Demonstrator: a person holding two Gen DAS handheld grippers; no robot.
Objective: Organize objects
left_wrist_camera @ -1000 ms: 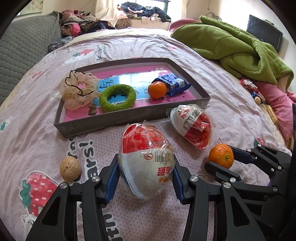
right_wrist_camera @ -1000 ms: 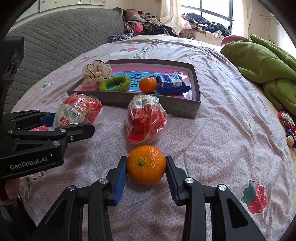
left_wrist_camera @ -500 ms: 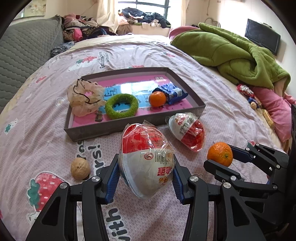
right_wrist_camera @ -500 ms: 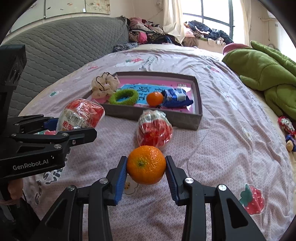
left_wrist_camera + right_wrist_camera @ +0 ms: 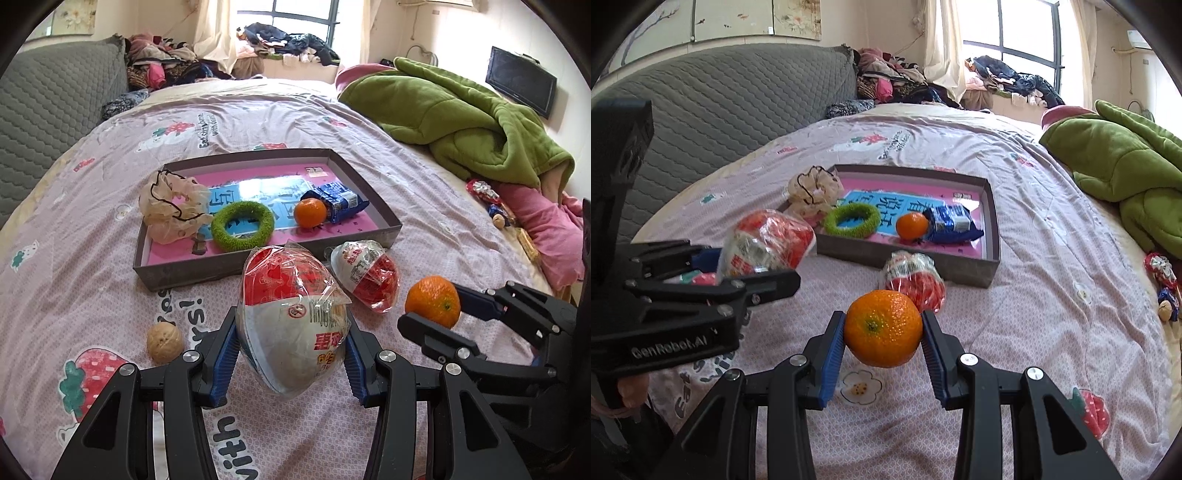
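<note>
Left gripper clamps a wrapped red-and-white snack bowl, lifted off the bed. Right gripper pinches an orange, jaws narrow. Walnut and second wrapped bowl lie on the pink sheet. Beyond, grey tray holds a green ring, scrunchie, another orange, blue packet. Green blanket far right.
</note>
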